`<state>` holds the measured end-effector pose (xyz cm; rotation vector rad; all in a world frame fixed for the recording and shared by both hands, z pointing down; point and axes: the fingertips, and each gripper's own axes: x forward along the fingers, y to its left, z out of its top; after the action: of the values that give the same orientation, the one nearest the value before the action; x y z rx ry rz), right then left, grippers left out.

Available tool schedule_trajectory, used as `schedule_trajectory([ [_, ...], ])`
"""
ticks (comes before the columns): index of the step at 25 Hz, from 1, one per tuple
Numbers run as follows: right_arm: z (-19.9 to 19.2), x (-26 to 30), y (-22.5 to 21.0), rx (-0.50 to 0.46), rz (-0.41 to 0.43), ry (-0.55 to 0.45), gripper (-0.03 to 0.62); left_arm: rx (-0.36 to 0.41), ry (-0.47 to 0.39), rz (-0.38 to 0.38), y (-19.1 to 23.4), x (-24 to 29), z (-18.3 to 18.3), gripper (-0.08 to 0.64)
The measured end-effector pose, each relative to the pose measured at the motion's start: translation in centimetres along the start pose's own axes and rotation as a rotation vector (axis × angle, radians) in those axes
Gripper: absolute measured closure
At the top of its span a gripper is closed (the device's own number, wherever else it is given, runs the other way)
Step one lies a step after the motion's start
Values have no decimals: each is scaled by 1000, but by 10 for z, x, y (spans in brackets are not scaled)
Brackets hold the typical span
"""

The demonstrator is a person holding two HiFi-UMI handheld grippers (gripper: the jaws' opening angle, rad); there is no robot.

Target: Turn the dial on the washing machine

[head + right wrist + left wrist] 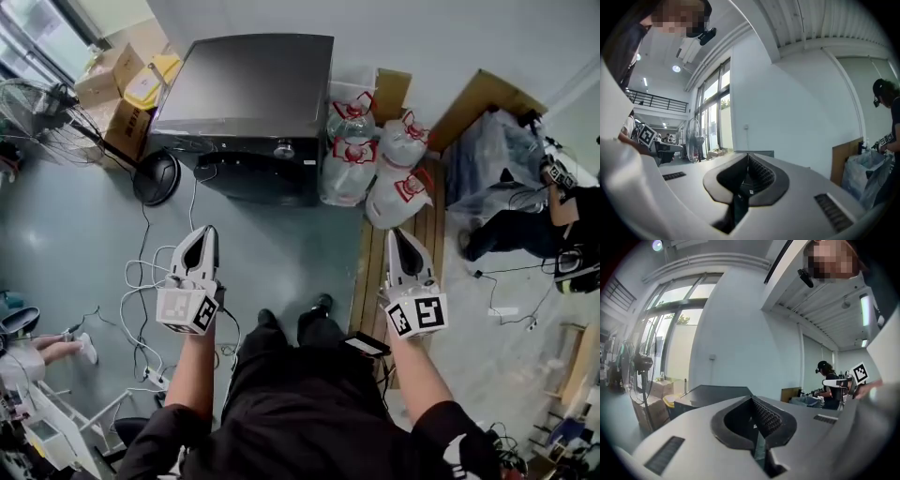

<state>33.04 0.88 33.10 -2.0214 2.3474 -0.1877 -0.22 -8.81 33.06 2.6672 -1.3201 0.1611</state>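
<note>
**Washer** [248, 89]: dark, against the wall, well ahead of us across the floor [300, 248].

**Dial** [283, 148]: small round knob at the centre of the front panel, untouched.

**Left gripper** [203, 239]: jaws clenched with nothing between them, well apart from the washer.

**Right gripper** [400, 239]: jaws likewise closed and empty, equally far off.

**Step in hand**, as we judge it: the approach.
- We should close the gap, minding the cables [141, 281] on the floor to our left.
- We release one pair of jaws before arrival and meet the dial square-on.
- We pinch across its rim, then roll the wrist about the knob's own axis without pulling.
</note>
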Motion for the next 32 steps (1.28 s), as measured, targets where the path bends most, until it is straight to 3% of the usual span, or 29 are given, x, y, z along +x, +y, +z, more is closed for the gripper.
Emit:
schedule_trajectory([
  [4, 28, -16, 16, -9, -20, -39, 569, 24, -31, -31, 8, -17, 24, 546],
  [7, 32, -31, 42, -18, -37, -50, 569, 24, -55, -31, 20, -42, 30, 546],
  [10, 32, -44, 70, -18, -60, -47, 569, 11, -56, -81, 27, -69, 30, 546],
  [19, 23, -51, 195, -12, 22, -48, 569, -48, -85, -192, 88, -149, 27, 546],
  [27, -18, -68, 270, 1, -89, 28, 570, -43, -53, -199, 134, -212, 0, 546],
  [32, -44, -78, 309, -20, -65, 107, 569, -52, 0, -216, 149, -234, -39, 546],
])
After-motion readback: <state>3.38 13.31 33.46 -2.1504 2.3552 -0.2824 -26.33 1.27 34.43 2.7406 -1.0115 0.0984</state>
